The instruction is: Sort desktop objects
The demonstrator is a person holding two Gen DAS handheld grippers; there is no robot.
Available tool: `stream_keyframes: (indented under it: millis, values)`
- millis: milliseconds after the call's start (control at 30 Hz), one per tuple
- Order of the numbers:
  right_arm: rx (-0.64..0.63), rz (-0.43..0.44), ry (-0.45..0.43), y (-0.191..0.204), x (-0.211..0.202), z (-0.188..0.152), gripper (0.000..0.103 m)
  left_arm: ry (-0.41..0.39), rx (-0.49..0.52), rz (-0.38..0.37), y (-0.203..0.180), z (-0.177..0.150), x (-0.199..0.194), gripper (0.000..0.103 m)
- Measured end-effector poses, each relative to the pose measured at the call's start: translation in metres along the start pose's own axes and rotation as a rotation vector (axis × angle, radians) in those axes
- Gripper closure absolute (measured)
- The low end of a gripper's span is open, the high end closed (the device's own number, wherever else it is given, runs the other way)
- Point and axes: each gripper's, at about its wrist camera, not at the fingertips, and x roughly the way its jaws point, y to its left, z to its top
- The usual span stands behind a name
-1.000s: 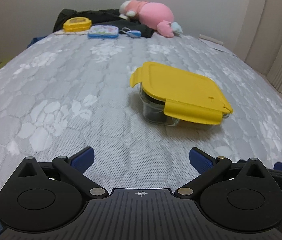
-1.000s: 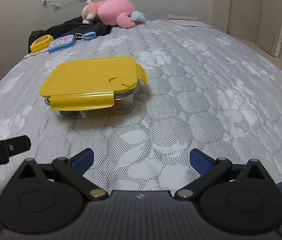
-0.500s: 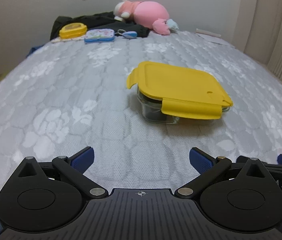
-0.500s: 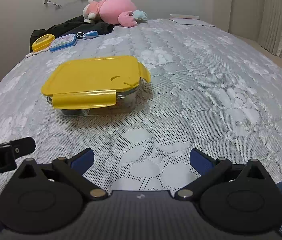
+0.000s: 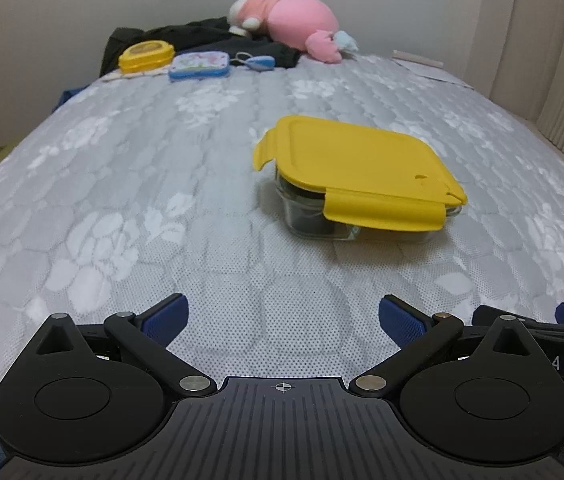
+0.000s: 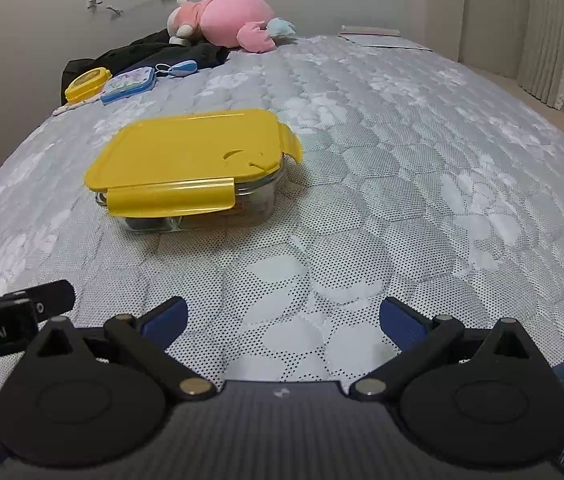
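Glass container (image 5: 356, 204) with its yellow lid (image 5: 356, 160) sits on the grey quilted bedspread (image 5: 122, 184), well ahead of both my tongs and touching neither. From my left gripper (image 5: 282, 322) it lies forward and off to the right; from my right gripper (image 6: 282, 320) it lies forward and to the left (image 6: 198, 200) — so it rests roughly between the two lines of sight. The lid is seated flat on the container, one long clip flap hanging down the near side and a smaller flap lifted at a corner. Dark contents show through the glass, though I cannot make out what they are.

Both tongs are spread wide with nothing between the blue pads (image 5: 166, 316) — only bedspread shows in each gap. My right tool's body pokes into the left view at the right edge, and the left tool's into the right view at the left edge.

At the far end of the bed lie a small yellow box (image 5: 146, 54), a flat blue-edged case (image 5: 199, 65), a blue keyring-like item (image 5: 260, 63), dark clothing (image 5: 210, 40) and a pink plush toy (image 5: 290, 20).
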Motion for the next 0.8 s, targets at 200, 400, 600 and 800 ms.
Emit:
stream_keyframes:
  millis: [200,400,600,800]
  values:
    - [-0.002,0.003,0.004,0.0007,-0.0006,0.0,0.0,0.007,0.002,-0.003,-0.0005,-0.0011,0.0009,0.0]
    - [-0.004,0.004,0.009,0.0014,-0.0011,-0.0002,0.0,0.013,0.003,-0.005,-0.001,-0.0017,0.0019,0.0]
    - [-0.002,0.003,0.012,0.002,-0.0006,-0.0006,0.0,0.018,0.004,-0.003,-0.0014,-0.002,0.0023,0.0]
    - [0.005,0.006,0.012,0.0003,-0.002,0.0016,0.0,0.022,0.004,0.0,-0.0013,-0.0011,0.0011,0.0]
